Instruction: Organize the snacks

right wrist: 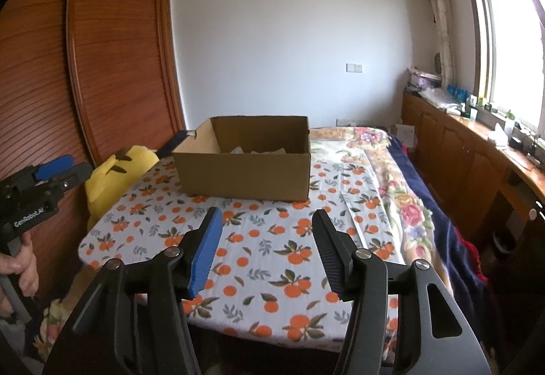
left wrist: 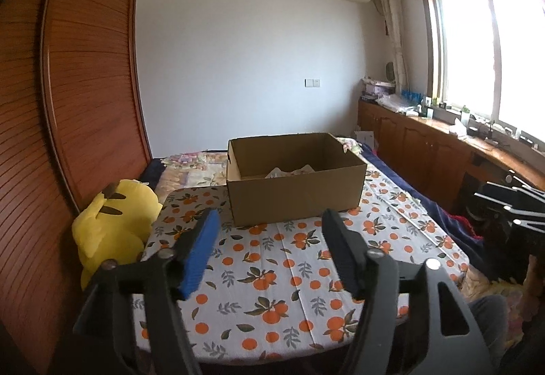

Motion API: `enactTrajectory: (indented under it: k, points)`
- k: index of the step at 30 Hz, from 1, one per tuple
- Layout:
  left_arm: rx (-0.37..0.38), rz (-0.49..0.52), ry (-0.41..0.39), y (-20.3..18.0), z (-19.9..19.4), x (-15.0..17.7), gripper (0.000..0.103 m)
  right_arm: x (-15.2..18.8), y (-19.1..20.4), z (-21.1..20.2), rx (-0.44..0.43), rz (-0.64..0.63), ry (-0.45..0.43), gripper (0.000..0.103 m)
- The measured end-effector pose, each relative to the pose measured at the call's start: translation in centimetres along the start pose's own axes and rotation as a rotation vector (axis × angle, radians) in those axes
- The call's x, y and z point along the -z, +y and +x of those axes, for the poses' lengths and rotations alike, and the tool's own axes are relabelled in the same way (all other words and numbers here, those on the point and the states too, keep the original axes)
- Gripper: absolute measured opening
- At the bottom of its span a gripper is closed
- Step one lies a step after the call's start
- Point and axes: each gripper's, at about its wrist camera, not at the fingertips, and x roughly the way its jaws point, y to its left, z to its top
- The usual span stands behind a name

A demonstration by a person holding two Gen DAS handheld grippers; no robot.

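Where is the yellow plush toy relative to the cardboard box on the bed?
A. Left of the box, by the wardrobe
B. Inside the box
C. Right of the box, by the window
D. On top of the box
A: the yellow plush toy sits left of the cardboard box, against the wardrobe.

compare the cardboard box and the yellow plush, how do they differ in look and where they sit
The box is brown, hard-edged and open-topped with some pale items inside; the plush is bright yellow, soft and rounded with dark-tipped ears. The box sits on the orange-print cloth; the plush sits off the cloth's left edge, next to the wooden wardrobe. Neither is held: the left gripper and right gripper are both open and empty.
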Motion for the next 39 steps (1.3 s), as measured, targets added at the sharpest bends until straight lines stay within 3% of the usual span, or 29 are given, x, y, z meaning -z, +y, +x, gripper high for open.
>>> enactTrajectory:
  k: [7,10,14,16,18,27,33,39]
  points:
    - [-0.024,-0.022,0.003,0.3,-1.4,1.5,0.072,1.2,0.3,-1.1,0.015,-0.008,-0.005,0.072]
    - [-0.040,-0.021,0.016,0.3,-1.6,2.0,0.083,1.7,0.4,-1.3,0.028,-0.001,-0.016,0.083]
    - [-0.060,-0.002,0.022,0.0,-1.7,2.8,0.089,2.1,0.2,-1.5,0.048,0.014,-0.031,0.094]
    - [-0.054,-0.007,0.023,0.0,-1.7,3.1,0.099,2.3,-0.1,-1.4,0.052,0.027,-0.033,0.103]
    - [-0.045,-0.011,0.023,-0.1,-1.8,3.4,0.103,2.5,-0.3,-1.3,0.046,0.036,-0.030,0.103]
    - [-0.060,-0.014,0.042,-0.8,-2.0,4.6,0.103,3.5,-0.1,-0.8,0.074,0.039,-0.011,0.103]
    - [-0.025,-0.039,0.083,-0.5,-1.4,5.3,0.103,3.8,0.1,-0.8,0.082,0.040,-0.017,0.103]
    - [-0.036,-0.027,0.072,-0.6,-1.5,5.5,0.103,4.1,0.2,-0.9,0.084,0.044,-0.013,0.103]
